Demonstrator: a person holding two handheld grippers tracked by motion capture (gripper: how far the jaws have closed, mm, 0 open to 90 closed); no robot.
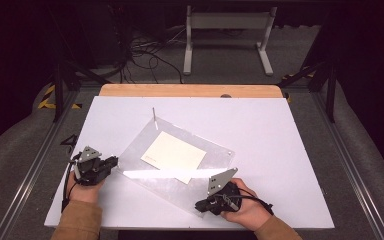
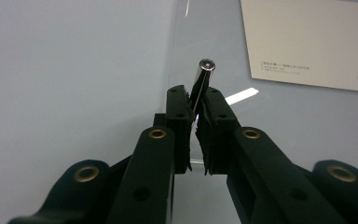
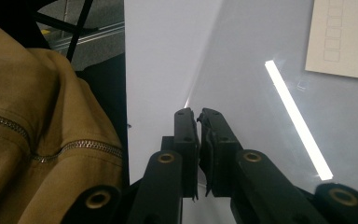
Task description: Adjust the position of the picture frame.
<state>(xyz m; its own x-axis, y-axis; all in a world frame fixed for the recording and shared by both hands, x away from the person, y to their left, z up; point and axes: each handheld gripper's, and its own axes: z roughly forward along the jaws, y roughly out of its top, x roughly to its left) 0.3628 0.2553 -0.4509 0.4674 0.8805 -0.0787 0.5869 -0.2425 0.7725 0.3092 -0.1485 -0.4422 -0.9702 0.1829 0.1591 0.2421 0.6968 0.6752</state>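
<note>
A clear plastic sheet [image 1: 215, 150] lies askew on the white table [image 1: 260, 125], with a cream card [image 1: 176, 155] at its middle. A thin metal pin [image 1: 154, 116] stands upright at the sheet's far corner. At the sheet's left corner, my left gripper [image 1: 114, 161] is shut on another silver pin [image 2: 201, 81], whose round top sticks up past the pads. My right gripper [image 1: 200, 205] lies by the sheet's near corner. Its jaws [image 3: 198, 114] are shut, nothing shows between them, and the tips meet the sheet's corner edge [image 3: 187, 100].
The table's front edge [image 3: 127, 93] runs just beside my right gripper, with a tan zipped jacket [image 3: 37, 116] past it. A wooden strip [image 1: 190, 90] borders the table's far side. Beyond it are a white stand [image 1: 227, 22] and floor cables [image 1: 145, 50].
</note>
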